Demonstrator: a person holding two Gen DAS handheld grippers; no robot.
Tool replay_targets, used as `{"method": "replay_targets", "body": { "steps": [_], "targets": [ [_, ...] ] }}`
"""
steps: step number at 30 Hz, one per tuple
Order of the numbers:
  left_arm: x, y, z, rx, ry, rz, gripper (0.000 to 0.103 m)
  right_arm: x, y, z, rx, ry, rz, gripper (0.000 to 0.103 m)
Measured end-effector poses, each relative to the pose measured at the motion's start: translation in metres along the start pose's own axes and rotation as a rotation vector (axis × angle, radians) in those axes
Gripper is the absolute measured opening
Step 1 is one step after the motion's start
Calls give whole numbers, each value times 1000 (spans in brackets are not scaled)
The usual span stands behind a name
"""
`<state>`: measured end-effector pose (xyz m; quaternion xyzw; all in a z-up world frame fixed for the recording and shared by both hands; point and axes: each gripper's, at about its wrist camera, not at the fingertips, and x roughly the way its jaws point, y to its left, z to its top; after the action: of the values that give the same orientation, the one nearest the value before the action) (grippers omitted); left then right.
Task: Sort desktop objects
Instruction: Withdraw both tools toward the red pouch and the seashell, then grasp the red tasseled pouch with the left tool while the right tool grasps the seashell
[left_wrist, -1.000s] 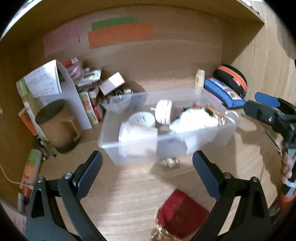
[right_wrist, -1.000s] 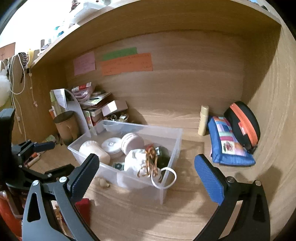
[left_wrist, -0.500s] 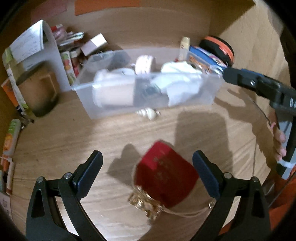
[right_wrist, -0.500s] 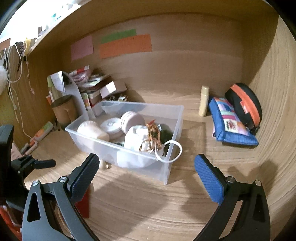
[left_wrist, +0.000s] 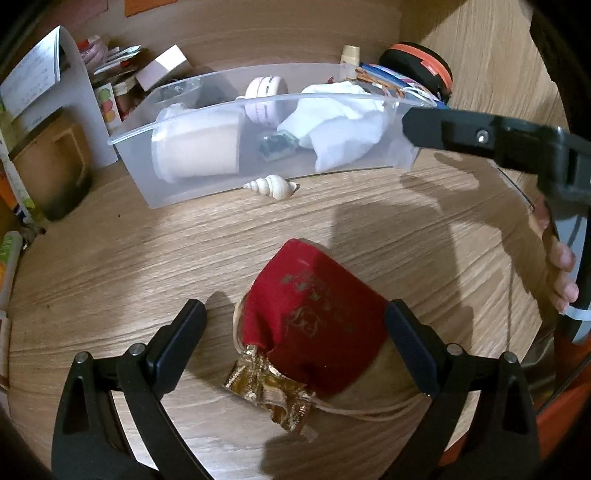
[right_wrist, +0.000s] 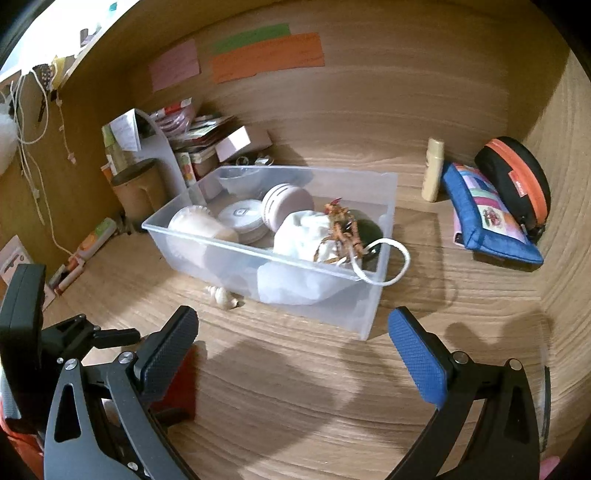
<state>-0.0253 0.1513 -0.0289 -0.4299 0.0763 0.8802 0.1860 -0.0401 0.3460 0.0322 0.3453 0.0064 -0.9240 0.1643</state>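
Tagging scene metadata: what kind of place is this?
Most likely a home desk alcove under a shelf: wooden walls with sticky notes, a clear plastic bin of odds and ends, a blue pencil pouch, and a red drawstring pouch on the desktop.

Pouch (left_wrist: 314, 325) between the left fingers (left_wrist: 177, 350), shell (left_wrist: 273, 186) beyond it against the bin (left_wrist: 207, 188), cases (right_wrist: 491, 218) past the right fingers (right_wrist: 417, 365)

Far ahead of the right gripper's (right_wrist: 291, 332) fingers, on the back wall (right_wrist: 369, 110) — a pink note (right_wrist: 174, 69), green strip (right_wrist: 251, 37), orange strip (right_wrist: 266, 57). Beyond its left finger — white cords (right_wrist: 31, 110) hanging.
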Motion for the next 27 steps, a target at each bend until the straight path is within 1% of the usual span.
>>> {"method": "replay_targets", "body": {
  "steps": [3, 4, 9, 10, 14, 16, 22, 23, 27],
  "targets": [
    [-3, -2, -3, 15, -18, -12, 89, 7, 7, -2, -9, 27, 5, 102],
    [-4, -4, -4, 21, -24, -16, 82, 10, 9, -2, -12, 41, 8, 102],
    [-9, -9, -7, 59, -49, -37, 67, 22, 20, -3, -18, 84, 26, 102],
    [-9, -10, -8, 63, -53, -42, 60, 23, 22, -3, -21, 87, 25, 102],
    [-12, -10, -10, 79, -64, -59, 44, 28, 31, -3, -43, 92, 6, 102],
    [-14, -7, -11, 76, -69, -64, 41, 31, 35, -2, -53, 92, -8, 102],
    [-19, 15, -17, 22, -87, -54, 37, 44, 48, -2, -76, 111, -33, 99],
    [-20, 20, -18, 11, -91, -51, 37, 46, 50, -2, -76, 117, -31, 98],
    [-28, 43, -24, -45, -113, -35, 37, 60, 60, -2, -83, 155, -11, 83]
  ]
}}
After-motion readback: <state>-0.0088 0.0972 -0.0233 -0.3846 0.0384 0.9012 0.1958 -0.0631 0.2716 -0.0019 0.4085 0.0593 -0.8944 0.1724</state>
